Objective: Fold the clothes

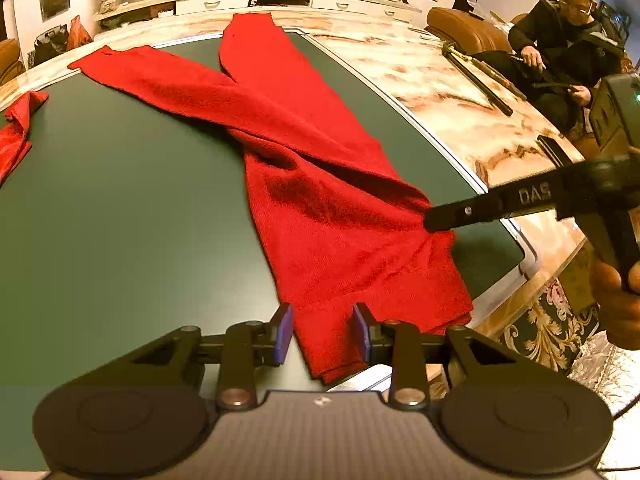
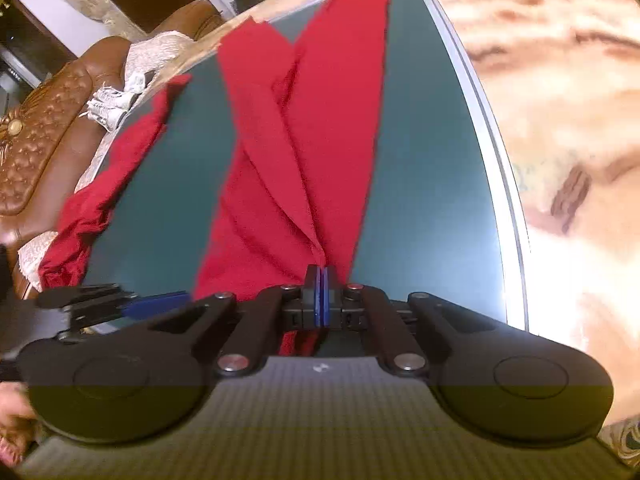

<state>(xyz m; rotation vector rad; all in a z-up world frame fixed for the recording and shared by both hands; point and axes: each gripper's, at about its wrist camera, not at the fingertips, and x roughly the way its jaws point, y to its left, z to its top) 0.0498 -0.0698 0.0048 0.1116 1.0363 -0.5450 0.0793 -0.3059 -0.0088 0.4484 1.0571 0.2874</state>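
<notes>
Red knit trousers [image 1: 320,208] lie on the dark green table mat [image 1: 120,200], legs spread in a V toward the far edge. My left gripper [image 1: 322,332] is open, its blue pads [image 1: 284,332] on either side of the waistband at the near edge. My right gripper [image 1: 430,222] comes in from the right and is shut on a fold of the trousers' right side; in the right wrist view [image 2: 321,296] its pads are pressed together on the red cloth [image 2: 304,152], which is lifted into a ridge. The left gripper [image 2: 156,304] shows at the lower left there.
A second red garment [image 1: 18,128] lies at the mat's left edge, also in the right wrist view [image 2: 104,188]. Marble tabletop [image 1: 440,80] surrounds the mat. A seated person [image 1: 568,32] is at the far right. Brown leather sofa [image 2: 48,120] stands to the left.
</notes>
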